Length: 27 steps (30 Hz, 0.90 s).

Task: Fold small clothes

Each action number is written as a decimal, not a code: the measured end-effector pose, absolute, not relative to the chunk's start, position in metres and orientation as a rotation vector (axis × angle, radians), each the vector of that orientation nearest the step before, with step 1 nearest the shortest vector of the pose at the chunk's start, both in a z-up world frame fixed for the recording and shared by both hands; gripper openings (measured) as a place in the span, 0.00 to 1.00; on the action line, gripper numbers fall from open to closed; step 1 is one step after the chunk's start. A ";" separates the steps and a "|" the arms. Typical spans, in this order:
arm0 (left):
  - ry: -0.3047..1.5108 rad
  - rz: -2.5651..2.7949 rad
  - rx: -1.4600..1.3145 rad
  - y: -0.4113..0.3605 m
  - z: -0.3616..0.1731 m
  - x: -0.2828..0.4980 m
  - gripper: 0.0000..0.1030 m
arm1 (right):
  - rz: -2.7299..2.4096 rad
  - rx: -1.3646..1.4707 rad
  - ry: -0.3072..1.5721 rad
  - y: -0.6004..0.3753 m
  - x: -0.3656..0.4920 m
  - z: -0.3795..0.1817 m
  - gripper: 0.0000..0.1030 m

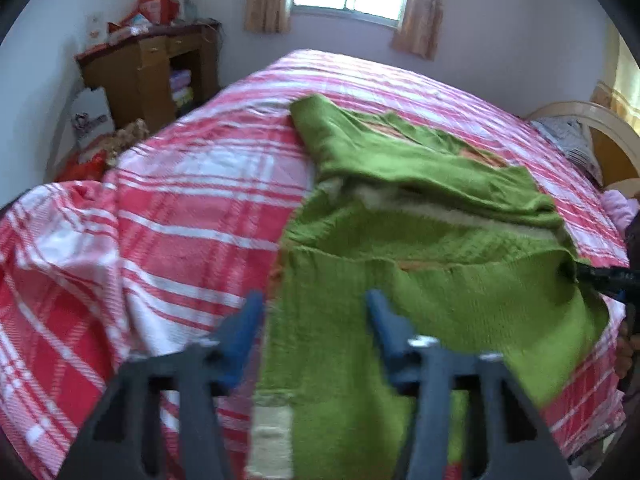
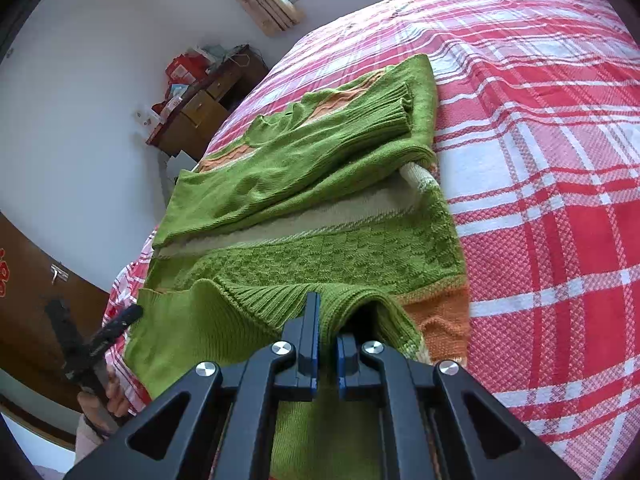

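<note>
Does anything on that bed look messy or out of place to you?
Only the green sweater looks untidy: it lies half folded on the plaid bedspread, a sleeve thrown across it. The right claw pinches its ribbed edge; the left claw hangs open above it. Nothing looks torn or spilled.

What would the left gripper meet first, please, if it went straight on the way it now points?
Probably the green knitted sweater: the left gripper is open, and the sweater's left edge lies between its fingers on the red-and-white plaid bedspread. Depth is unclear.
</note>
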<state>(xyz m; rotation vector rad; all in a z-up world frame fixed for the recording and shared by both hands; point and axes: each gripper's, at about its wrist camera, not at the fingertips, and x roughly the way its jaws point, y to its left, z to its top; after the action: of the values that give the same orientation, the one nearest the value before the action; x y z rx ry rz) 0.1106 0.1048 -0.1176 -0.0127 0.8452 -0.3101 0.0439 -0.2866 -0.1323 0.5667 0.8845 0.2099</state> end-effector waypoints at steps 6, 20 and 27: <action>0.809 -0.366 -0.034 0.108 -0.115 0.102 0.42 | 0.209 0.581 0.879 -0.288 0.043 -0.134 0.06; 0.800 -0.359 -0.062 0.103 -0.113 0.106 0.10 | 0.207 0.626 0.872 -0.291 0.040 -0.133 0.08; 0.835 -0.323 -0.058 0.106 -0.122 0.114 0.10 | 0.302 0.792 0.748 -0.313 0.027 -0.099 0.61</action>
<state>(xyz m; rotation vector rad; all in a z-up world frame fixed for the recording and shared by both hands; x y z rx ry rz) 0.1138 0.1061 -0.1224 -0.0578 0.8353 -0.3232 0.0267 -0.3126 -0.0988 0.7924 0.7484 0.3022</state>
